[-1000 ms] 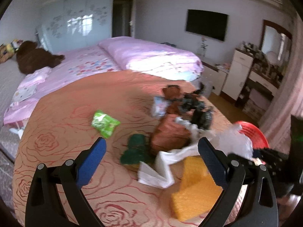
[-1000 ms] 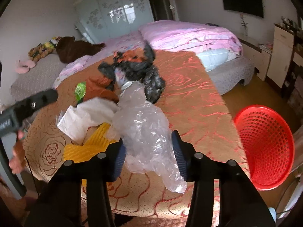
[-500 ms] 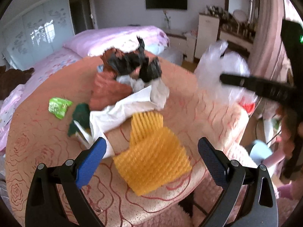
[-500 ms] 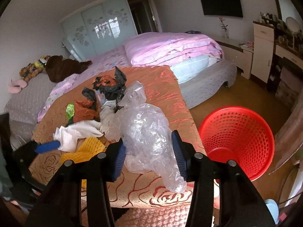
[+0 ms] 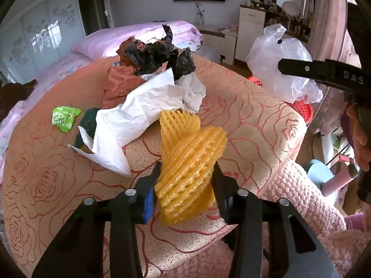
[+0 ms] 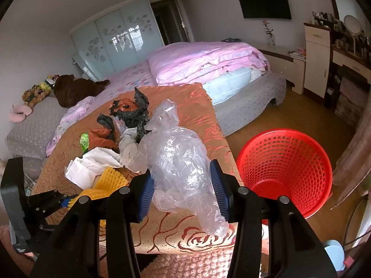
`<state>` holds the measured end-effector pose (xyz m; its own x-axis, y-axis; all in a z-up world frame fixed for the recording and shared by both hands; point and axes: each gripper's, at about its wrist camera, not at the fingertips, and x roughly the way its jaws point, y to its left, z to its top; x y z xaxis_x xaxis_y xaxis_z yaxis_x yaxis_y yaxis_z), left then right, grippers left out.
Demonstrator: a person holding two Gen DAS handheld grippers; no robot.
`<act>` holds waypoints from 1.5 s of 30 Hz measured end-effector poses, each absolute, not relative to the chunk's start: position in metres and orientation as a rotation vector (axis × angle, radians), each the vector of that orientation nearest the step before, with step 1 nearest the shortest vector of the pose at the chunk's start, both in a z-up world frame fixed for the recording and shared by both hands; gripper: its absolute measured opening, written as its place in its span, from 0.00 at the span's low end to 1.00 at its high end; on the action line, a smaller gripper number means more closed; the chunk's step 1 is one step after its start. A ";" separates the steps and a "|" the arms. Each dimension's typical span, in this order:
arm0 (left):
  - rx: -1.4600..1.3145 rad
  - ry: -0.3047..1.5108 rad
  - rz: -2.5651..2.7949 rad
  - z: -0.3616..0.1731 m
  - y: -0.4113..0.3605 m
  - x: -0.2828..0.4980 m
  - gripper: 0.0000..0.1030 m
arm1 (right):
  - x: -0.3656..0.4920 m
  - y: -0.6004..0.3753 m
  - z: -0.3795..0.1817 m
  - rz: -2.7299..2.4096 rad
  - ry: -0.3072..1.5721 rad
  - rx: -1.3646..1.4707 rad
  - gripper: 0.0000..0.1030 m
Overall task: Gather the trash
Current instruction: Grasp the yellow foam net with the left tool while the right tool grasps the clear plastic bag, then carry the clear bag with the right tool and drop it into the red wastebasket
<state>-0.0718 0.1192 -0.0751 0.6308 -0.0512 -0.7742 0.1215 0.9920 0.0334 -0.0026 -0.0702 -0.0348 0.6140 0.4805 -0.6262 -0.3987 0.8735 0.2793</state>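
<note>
On the orange rose-patterned bedcover (image 5: 46,173) lies a heap of trash: white paper (image 5: 139,115), a black bag (image 5: 153,55), a brown-red bag (image 5: 120,81) and a green packet (image 5: 63,117). A yellow foam net (image 5: 194,143) lies nearest. My left gripper (image 5: 186,169) is closing its jaws on it, and both pads touch its sides. My right gripper (image 6: 182,178) is shut on a crumpled clear plastic bag (image 6: 178,157), held above the bed's corner. The bag (image 5: 278,74) also shows in the left wrist view. A red mesh basket (image 6: 283,162) stands on the floor to the right.
A pink knitted blanket (image 5: 301,197) hangs over the bed's near edge. A folded pink duvet (image 6: 204,60) and a brown plush toy (image 6: 74,88) lie farther back. A light blue stool (image 5: 322,176) stands by the basket, and cabinets (image 6: 317,58) line the right wall.
My left gripper dropped toward the yellow foam net and its wide jaws came in around it. The right gripper swung its clear bag toward the red basket, then held still.
</note>
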 end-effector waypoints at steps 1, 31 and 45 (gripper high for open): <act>0.078 0.877 -0.102 -0.073 0.121 -0.072 0.38 | -0.003 -0.071 -0.034 0.507 0.754 0.118 0.44; -0.044 0.819 -0.109 -0.052 0.143 -0.065 0.45 | 0.001 -0.070 -0.041 0.511 0.771 0.126 0.44; -0.152 0.674 -0.100 -0.002 0.165 -0.061 0.41 | 0.004 -0.080 -0.038 0.489 0.753 0.140 0.44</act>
